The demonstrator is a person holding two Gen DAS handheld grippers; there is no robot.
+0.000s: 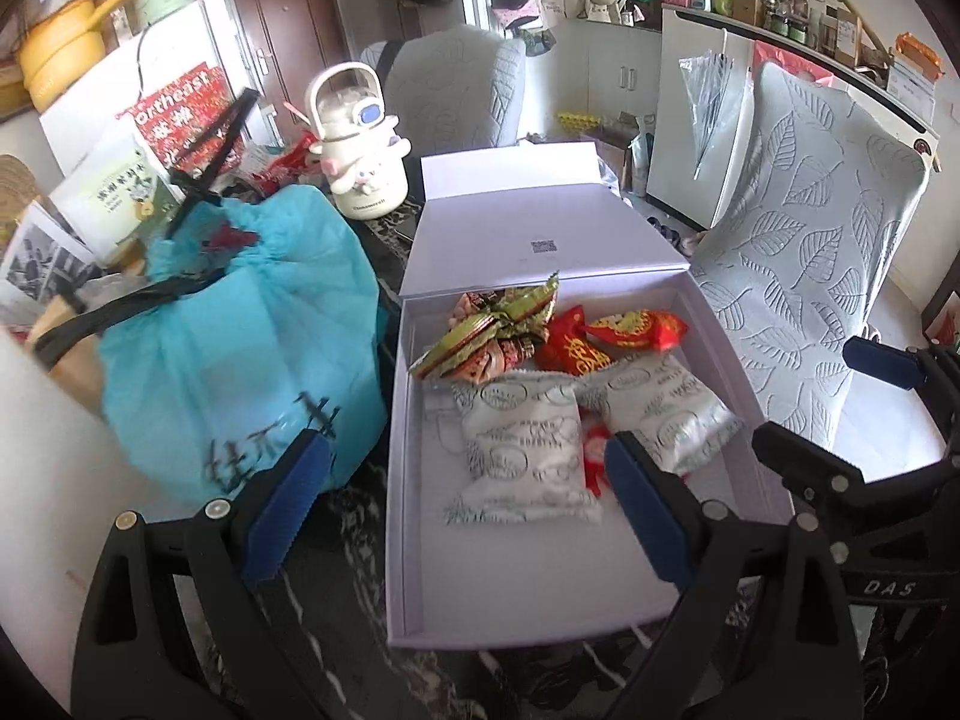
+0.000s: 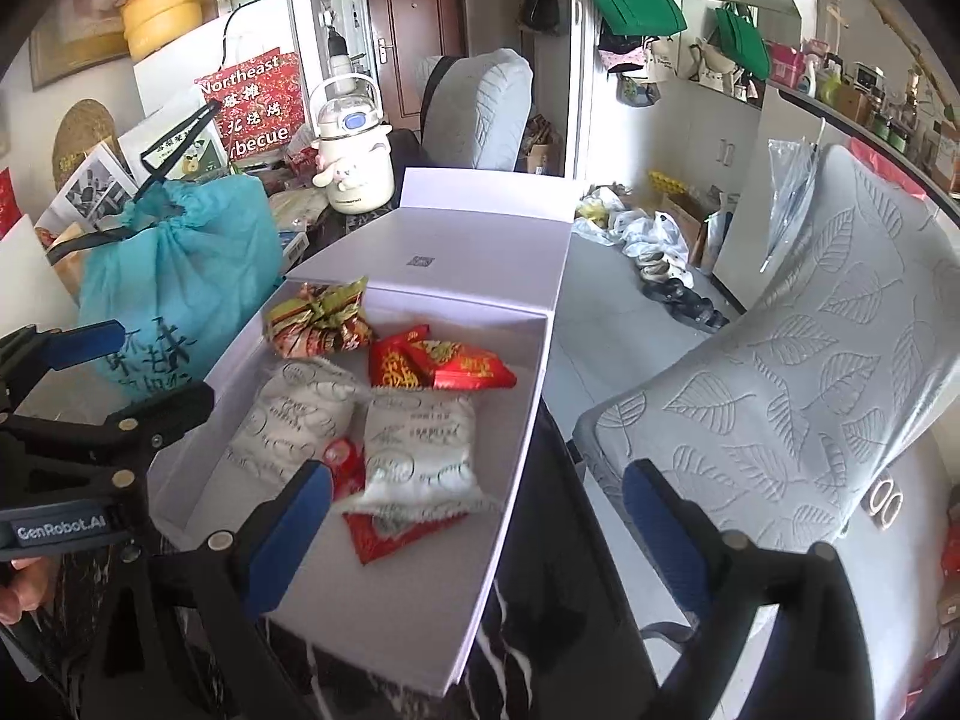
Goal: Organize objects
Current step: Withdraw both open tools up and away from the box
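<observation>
An open pale lilac box [image 1: 414, 540] [image 2: 510, 450] lies on the dark marble table, lid folded back. Inside are two white snack packets [image 1: 525, 456] [image 2: 420, 450], green-gold wrapped sweets [image 1: 492, 330] [image 2: 318, 318], red sweet packets [image 1: 630, 330] [image 2: 444, 363] and a small red packet [image 1: 594, 456] [image 2: 345, 462]. My left gripper [image 1: 468, 504] is open and empty, hovering over the box's near half. My right gripper [image 2: 480, 531] is open and empty, over the box's right edge. The right gripper also shows at the right of the left wrist view [image 1: 870, 420].
A teal drawstring bag [image 1: 240, 348] [image 2: 174, 282] stands left of the box. A white cartoon kettle [image 1: 360, 138] [image 2: 354, 144] stands behind it among clutter. A grey leaf-patterned chair [image 1: 810, 276] [image 2: 810, 360] is right of the table.
</observation>
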